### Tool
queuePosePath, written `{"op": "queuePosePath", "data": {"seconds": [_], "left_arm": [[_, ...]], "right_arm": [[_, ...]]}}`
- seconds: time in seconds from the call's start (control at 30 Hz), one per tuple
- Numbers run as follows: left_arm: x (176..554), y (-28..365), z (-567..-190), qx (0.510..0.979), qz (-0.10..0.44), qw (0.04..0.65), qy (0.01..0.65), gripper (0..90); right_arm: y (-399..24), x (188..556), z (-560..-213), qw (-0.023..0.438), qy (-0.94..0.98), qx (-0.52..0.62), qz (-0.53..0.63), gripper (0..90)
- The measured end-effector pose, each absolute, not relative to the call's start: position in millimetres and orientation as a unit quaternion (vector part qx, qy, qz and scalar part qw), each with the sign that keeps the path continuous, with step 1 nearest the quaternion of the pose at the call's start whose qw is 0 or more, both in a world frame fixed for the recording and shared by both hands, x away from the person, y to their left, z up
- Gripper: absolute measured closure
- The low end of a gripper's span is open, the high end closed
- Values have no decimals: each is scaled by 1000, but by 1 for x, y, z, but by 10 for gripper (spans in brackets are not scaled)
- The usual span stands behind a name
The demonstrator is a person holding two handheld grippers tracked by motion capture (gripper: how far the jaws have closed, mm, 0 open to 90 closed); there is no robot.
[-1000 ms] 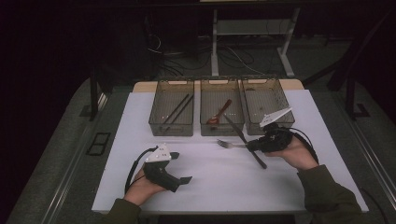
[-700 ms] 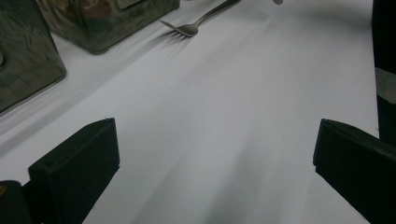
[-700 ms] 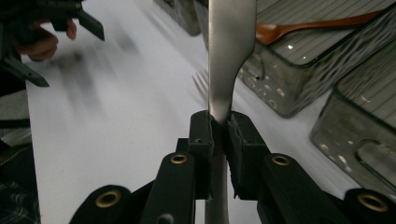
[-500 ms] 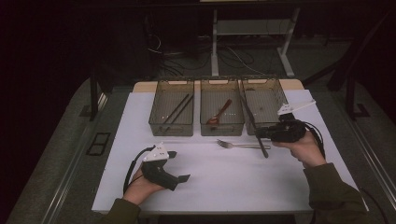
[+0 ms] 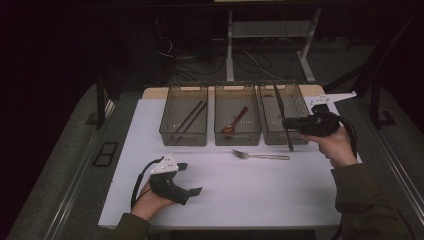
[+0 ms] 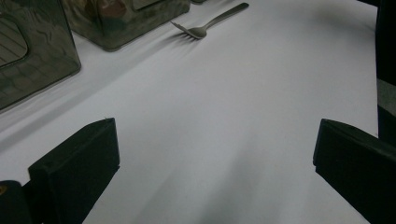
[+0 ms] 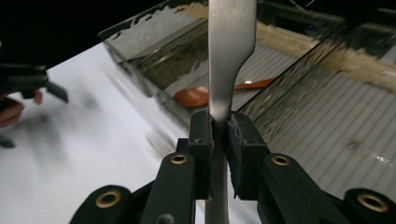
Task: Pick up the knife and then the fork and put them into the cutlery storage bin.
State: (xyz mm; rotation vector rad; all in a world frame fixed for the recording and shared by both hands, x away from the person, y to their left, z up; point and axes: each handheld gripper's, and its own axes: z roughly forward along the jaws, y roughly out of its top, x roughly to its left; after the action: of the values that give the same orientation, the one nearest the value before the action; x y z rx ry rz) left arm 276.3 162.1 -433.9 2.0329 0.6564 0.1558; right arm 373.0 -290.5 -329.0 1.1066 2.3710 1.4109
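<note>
A: So, the table knife [image 7: 231, 51] is clamped between the pads of the right gripper [image 5: 289, 125], gripped partway along its length, blade end pointing out over the right-hand basket [image 5: 299, 92].

B: Held above that basket, then?

A: Yes, tilted, one end over the basket's front rim and the other reaching back above its mesh floor. I'd judge the step in hand is dropping it in there. To do it well, I'd level the knife along the basket's long side first, lower it inside the walls, then part the jaws, so it doesn't catch the rim and tip out.

B: And the other hand?

A: The left gripper [image 5: 186, 179] rests low over the white tabletop [image 5: 250, 190], jaws spread wide with nothing between them.

B: What's left out?

A: A fork [image 5: 261, 156] lies on the tabletop just in front of the middle basket [image 5: 237, 136], which holds a reddish wooden spoon [image 5: 235, 121]. The left basket [image 5: 183, 136] holds dark chopsticks [image 5: 190, 116]. The fork looks next.
</note>
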Motion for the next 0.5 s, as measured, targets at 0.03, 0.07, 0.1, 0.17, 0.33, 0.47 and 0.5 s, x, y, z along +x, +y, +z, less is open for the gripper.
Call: {"op": "queuePosePath", "data": {"seconds": [0.03,0.07,0.1,0.17,0.33,0.47,0.5], "left_arm": [[276,162,-434,833,66,479,269,0],[276,162,-433,833,67,479,269,0],[276,162,-433,833,67,479,268,0],[276,161,-434,833,66,479,268,0],[277,160,-435,836,64,477,265,0],[277,160,-435,837,64,477,262,0],[277,160,-435,837,64,477,262,0]], "right_arm": [[-291,375,-326,87,793,372,474,793],[-292,378,-323,91,791,375,475,793],[-292,381,-320,95,789,377,476,793],[-294,386,-315,106,784,381,478,793],[-296,402,-303,128,778,389,477,793],[-298,415,-298,142,774,398,472,793],[-298,418,-297,147,774,399,469,793]]}}
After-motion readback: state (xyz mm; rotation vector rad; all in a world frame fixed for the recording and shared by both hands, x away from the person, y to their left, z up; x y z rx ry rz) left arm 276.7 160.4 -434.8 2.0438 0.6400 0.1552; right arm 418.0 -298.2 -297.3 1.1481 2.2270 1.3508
